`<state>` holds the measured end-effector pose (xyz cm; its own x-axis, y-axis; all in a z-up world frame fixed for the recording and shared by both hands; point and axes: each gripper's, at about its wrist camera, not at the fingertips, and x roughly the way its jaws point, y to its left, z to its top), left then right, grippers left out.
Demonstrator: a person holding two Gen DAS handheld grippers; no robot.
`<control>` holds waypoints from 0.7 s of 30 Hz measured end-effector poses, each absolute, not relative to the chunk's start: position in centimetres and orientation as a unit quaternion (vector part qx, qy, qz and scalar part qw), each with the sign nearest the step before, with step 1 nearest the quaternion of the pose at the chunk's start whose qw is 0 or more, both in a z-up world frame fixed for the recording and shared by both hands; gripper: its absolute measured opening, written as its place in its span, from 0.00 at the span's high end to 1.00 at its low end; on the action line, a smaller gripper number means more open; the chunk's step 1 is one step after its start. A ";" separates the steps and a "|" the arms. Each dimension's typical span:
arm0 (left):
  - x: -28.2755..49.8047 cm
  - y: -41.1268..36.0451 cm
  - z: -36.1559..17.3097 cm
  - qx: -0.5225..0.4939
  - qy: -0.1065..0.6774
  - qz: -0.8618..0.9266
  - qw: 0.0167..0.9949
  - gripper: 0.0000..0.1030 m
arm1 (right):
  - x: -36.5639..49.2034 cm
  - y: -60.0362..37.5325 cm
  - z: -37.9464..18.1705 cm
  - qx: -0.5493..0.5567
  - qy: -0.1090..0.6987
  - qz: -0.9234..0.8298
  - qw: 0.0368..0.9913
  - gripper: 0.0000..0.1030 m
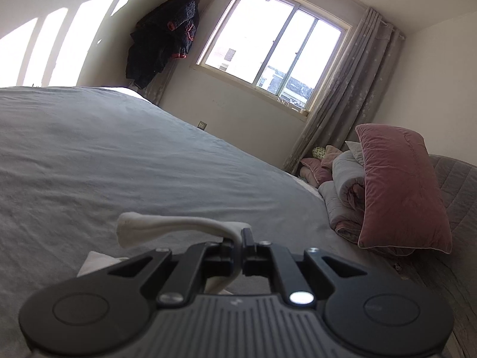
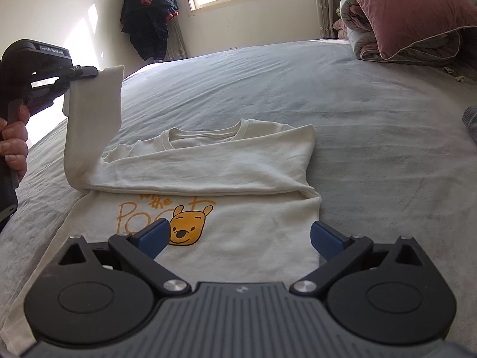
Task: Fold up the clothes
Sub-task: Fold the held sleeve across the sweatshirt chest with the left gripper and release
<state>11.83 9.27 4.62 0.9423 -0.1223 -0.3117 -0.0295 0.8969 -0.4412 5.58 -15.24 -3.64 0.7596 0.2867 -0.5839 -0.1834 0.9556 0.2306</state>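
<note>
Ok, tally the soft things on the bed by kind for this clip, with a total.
White shirts: 1, the printed shirt, its sleeve pinched in the left gripper
Pink pillows: 2, large pillow, small pillow
Folded grey quilts: 1, quilt
Total: 4

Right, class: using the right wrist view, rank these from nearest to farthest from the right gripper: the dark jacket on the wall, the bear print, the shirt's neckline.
From the right gripper, jaws open:
1. Bear print on the white shirt, just ahead, left of centre.
2. Neckline, further up the bed, centre.
3. Dark jacket, hanging on the far wall, upper left.
</note>
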 end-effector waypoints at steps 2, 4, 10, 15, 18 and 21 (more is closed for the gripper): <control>12.0 8.0 3.8 -0.235 0.182 -0.037 0.954 0.96 | 5.7 -15.7 -3.6 0.094 0.326 0.121 0.933 0.01; 12.2 6.9 3.0 -0.241 0.195 -0.047 0.950 0.96 | 5.9 -16.0 -3.7 0.105 0.329 0.115 0.931 0.01; 12.4 4.6 -0.4 -0.235 0.240 -0.061 0.940 0.96 | 6.3 -17.2 -4.1 0.148 0.344 0.087 0.923 0.01; 12.9 4.3 -4.1 -0.242 0.303 -0.084 0.918 0.95 | 6.6 -18.4 -4.7 0.186 0.361 0.061 0.912 0.01; 13.4 3.8 -6.0 -0.214 0.349 -0.103 0.907 0.83 | 6.7 -19.2 -5.1 0.213 0.367 0.050 0.904 0.01; 13.1 4.1 -6.2 -0.201 0.351 -0.122 0.906 0.75 | 6.8 -19.6 -5.3 0.230 0.373 0.046 0.898 0.01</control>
